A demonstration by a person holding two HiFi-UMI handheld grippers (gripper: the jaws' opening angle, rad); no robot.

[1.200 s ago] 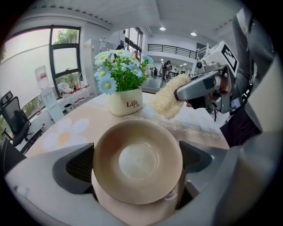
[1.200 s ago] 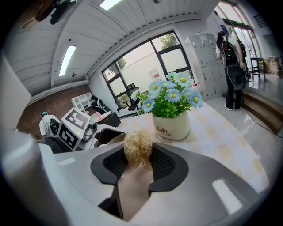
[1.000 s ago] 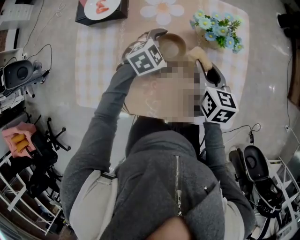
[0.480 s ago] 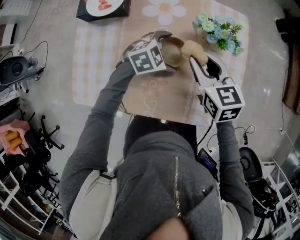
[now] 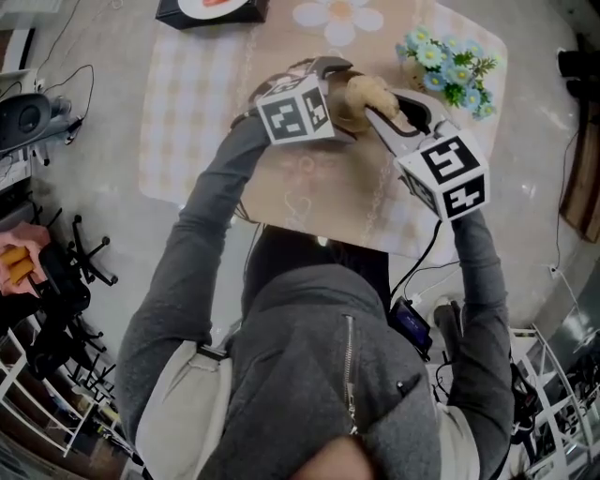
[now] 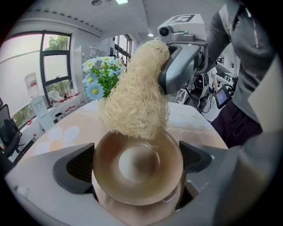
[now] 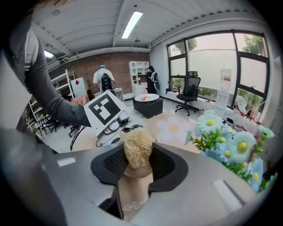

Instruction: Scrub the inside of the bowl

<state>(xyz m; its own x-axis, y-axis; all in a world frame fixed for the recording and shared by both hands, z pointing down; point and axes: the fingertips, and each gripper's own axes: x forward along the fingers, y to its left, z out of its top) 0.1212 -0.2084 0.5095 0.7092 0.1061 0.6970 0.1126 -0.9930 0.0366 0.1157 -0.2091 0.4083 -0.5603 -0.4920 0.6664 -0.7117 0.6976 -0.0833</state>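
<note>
Left gripper view looks into bowl (image 6: 137, 170) mouth, scrubber (image 6: 138, 99) at rim.

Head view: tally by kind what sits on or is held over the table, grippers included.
bowl: 1
fibre scrubber: 1
flower bunch: 1
black box: 1
grippers: 2, the left gripper and the right gripper
Total: 6

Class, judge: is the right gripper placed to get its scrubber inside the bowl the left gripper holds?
Probably yes: the scrubber in the right gripper sits at the far rim of the bowl, and nothing covers its mouth.
</note>
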